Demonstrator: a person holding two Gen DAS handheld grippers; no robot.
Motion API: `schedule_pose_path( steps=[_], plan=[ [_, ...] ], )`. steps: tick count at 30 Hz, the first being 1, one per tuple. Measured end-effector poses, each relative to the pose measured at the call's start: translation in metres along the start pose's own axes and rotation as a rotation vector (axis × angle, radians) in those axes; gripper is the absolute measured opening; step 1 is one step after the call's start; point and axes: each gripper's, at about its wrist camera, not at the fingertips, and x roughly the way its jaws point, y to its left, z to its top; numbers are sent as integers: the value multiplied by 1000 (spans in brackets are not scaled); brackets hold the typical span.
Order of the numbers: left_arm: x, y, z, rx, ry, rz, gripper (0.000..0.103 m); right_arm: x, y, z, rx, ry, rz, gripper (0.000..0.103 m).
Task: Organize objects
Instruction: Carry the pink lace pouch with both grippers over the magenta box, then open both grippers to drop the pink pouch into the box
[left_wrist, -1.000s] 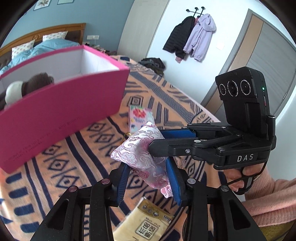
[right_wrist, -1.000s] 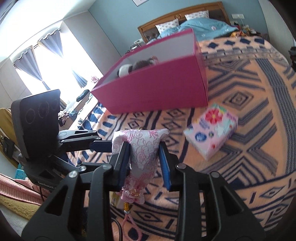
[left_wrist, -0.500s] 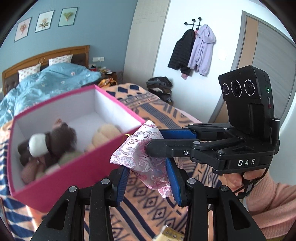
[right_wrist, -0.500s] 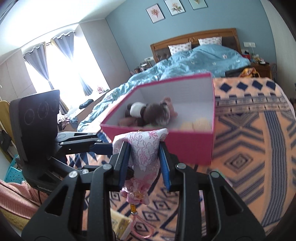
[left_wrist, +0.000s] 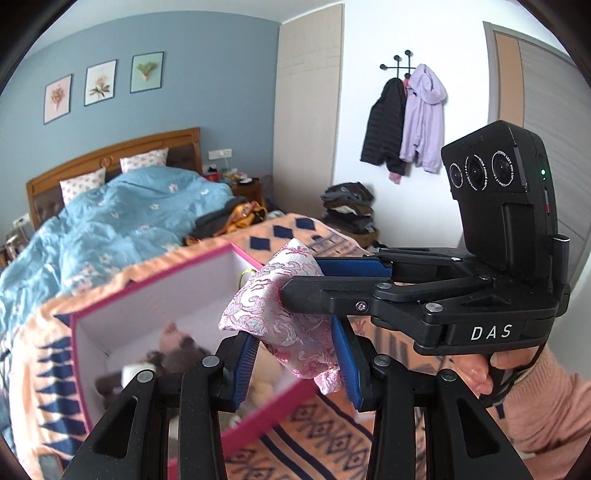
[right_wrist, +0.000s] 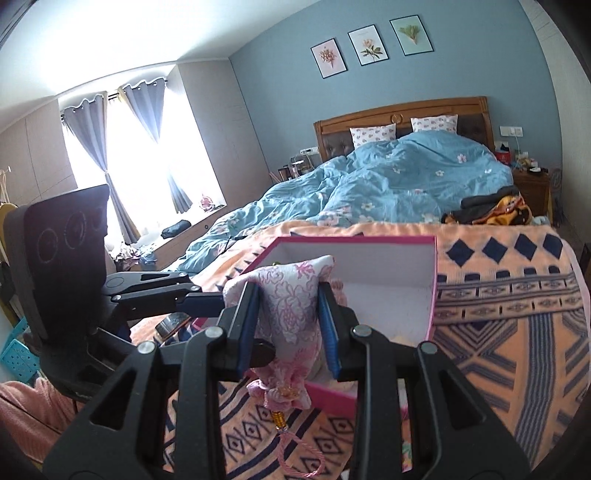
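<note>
A pink and white brocade pouch (left_wrist: 284, 314) with a tassel (right_wrist: 295, 439) is held in the air between both grippers. My left gripper (left_wrist: 295, 360) is shut on its lower part. My right gripper (right_wrist: 290, 319) is shut on it from the side; it shows in the left wrist view (left_wrist: 332, 280) too. The pouch (right_wrist: 291, 299) hangs over the near wall of an open pink box (left_wrist: 122, 306) with a white inside. Plush toys (left_wrist: 166, 358) lie in the box. The box also shows in the right wrist view (right_wrist: 430, 291).
The box stands on an orange blanket with a navy pattern (right_wrist: 517, 314). Behind it lies a blue duvet (right_wrist: 388, 184) against a wooden headboard (right_wrist: 399, 110). Dark clothes (right_wrist: 491, 206) lie at the bed's right edge. Coats (left_wrist: 406, 118) hang on the wall.
Both grippers have lifted the pouch and carried it forward, from above the blanket to over the box's near wall. The tissue pack and yellow packet have left the view.
</note>
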Motion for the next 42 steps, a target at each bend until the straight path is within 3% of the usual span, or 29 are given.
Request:
schedule_pose_path(
  steps=[18, 37, 42],
  plan=[
    [27, 39, 38, -5, -31, 132, 40, 46, -15, 50, -87, -30, -54, 34],
    [108, 50, 14, -45, 152, 99, 40, 87, -72, 14, 43, 122, -130, 34],
    [124, 52, 9, -54, 214, 130, 43, 94, -84, 7, 78, 158, -182, 34]
  ],
)
